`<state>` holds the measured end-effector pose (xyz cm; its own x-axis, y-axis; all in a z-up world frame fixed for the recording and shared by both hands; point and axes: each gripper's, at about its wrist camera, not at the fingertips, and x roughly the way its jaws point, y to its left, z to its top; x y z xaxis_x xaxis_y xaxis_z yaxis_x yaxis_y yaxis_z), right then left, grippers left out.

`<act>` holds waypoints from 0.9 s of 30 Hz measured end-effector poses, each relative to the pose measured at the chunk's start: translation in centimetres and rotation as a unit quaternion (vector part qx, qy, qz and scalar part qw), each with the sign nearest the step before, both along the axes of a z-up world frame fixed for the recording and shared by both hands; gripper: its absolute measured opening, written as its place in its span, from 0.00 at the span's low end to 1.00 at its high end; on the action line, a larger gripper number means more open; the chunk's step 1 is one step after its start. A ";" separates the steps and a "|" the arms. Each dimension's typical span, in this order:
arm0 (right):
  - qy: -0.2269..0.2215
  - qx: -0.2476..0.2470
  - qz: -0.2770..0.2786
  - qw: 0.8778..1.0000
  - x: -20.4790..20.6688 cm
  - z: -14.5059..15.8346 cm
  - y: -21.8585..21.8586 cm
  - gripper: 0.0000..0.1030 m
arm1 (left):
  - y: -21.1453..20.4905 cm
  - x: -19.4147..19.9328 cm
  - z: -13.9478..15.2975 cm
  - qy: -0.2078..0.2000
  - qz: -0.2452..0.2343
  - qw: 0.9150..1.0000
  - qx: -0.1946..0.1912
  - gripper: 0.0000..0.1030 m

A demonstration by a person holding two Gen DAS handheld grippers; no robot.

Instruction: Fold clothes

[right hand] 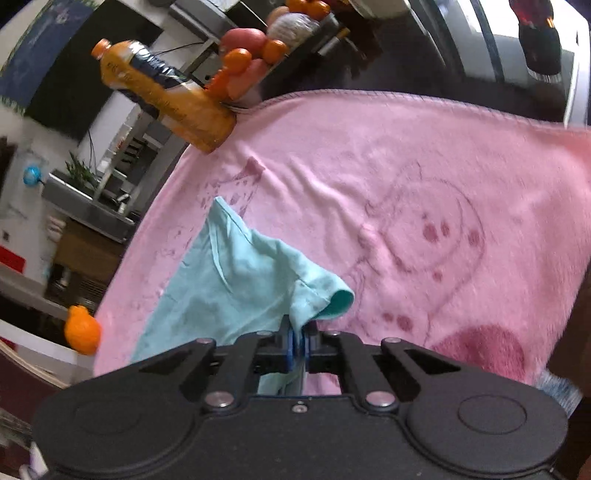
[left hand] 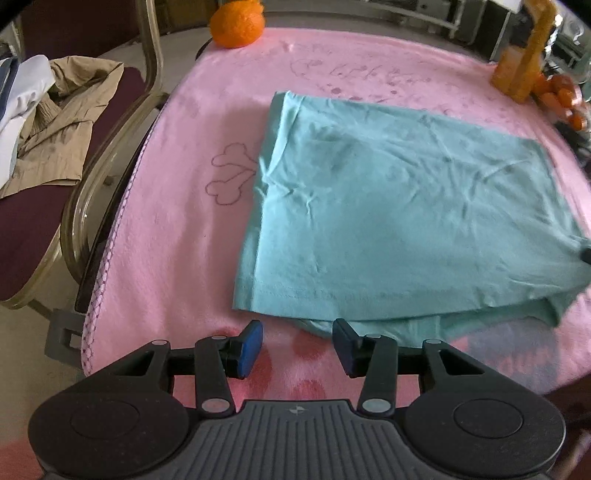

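Note:
A teal shirt (left hand: 399, 206) lies folded into a rough rectangle on a pink blanket (left hand: 192, 236). My left gripper (left hand: 297, 345) is open and empty, just in front of the shirt's near hem. My right gripper (right hand: 298, 341) is shut on a corner of the teal shirt (right hand: 236, 280) and holds it lifted off the pink blanket (right hand: 424, 177); a sleeve cuff curls over beside the jaws. The right gripper's tip shows at the right edge of the left wrist view (left hand: 585, 254), at the shirt's right corner.
An orange (left hand: 238, 22) sits at the blanket's far edge. A juice bottle (right hand: 166, 94) and a tray of fruit (right hand: 258, 55) stand at the far right corner. A chair (left hand: 110, 155) with a beige garment (left hand: 59, 118) stands left of the table.

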<state>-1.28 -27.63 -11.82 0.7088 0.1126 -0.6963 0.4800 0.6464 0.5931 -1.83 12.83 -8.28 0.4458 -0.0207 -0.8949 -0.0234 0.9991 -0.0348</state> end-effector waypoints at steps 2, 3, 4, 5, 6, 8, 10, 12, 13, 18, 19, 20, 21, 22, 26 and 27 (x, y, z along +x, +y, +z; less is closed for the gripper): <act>-0.007 -0.044 0.013 0.999 0.6 1.6 1.5 0.05 | 1.1 -0.7 1.1 -0.009 -0.001 1.000 -0.017 0.43; -0.011 -0.067 0.020 0.998 0.9 2.3 2.2 0.05 | 1.8 -1.1 1.8 -0.017 0.001 1.000 -0.022 0.44; -0.015 -0.089 0.027 0.996 1.2 3.1 2.9 0.05 | 2.6 -1.7 2.3 -0.025 0.004 0.999 -0.026 0.44; -0.023 -0.114 0.038 0.992 1.5 4.0 4.0 0.05 | 3.4 -2.2 2.8 -0.034 0.010 0.999 -0.028 0.44; -0.034 -0.142 0.055 0.988 1.8 5.1 5.5 0.05 | 4.4 -2.6 3.2 -0.041 0.017 0.998 -0.033 0.45; -0.058 -0.193 0.096 0.975 2.3 6.9 8.9 0.05 | 6.4 -3.3 3.7 -0.054 0.038 0.997 -0.049 0.45; -0.085 -0.236 0.145 0.957 2.6 8.2 13.0 0.05 | 8.4 -4.0 4.0 -0.071 0.064 0.993 -0.074 0.46; -0.104 -0.275 0.214 0.932 2.1 7.8 17.4 0.05 | 10.3 -4.6 4.1 -0.089 0.089 0.987 -0.100 0.49; -0.112 -0.294 0.251 0.916 1.8 7.4 19.6 0.05 | 11.1 -4.9 4.1 -0.097 0.099 0.984 -0.111 0.51; -0.149 -0.376 0.426 0.809 0.2 5.2 30.7 0.05 | 14.2 -5.4 3.2 -0.096 0.155 0.969 -0.166 0.51; -0.156 -0.390 0.459 0.783 -0.1 4.8 33.0 0.05 | 14.6 -5.4 3.1 -0.094 0.160 0.968 -0.171 0.51; -0.148 -0.394 0.481 0.769 -0.1 3.9 34.2 0.05 | 14.6 -5.3 3.0 -0.092 0.159 0.968 -0.170 0.51; -0.131 -0.391 0.495 0.764 0.1 2.8 34.8 0.05 | 14.5 -5.3 3.0 -0.091 0.158 0.969 -0.167 0.51; -0.116 -0.387 0.505 0.763 0.4 1.9 35.1 0.05 | 14.5 -5.2 3.0 -0.091 0.156 0.970 -0.165 0.52; -0.095 -0.355 0.506 0.781 1.5 1.5 34.6 0.06 | 14.1 -4.9 3.0 -0.094 0.152 0.970 -0.164 0.52; -0.092 -0.341 0.511 0.784 1.8 1.8 34.3 0.11 | 14.1 -5.0 3.1 -0.095 0.151 0.970 -0.163 0.52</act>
<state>0.55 6.68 -10.04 0.5871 0.3332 -0.7377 -0.5480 0.8344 -0.0592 -6.80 26.93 -5.19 0.6319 -0.1324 -0.7636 -0.2755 0.8826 -0.3810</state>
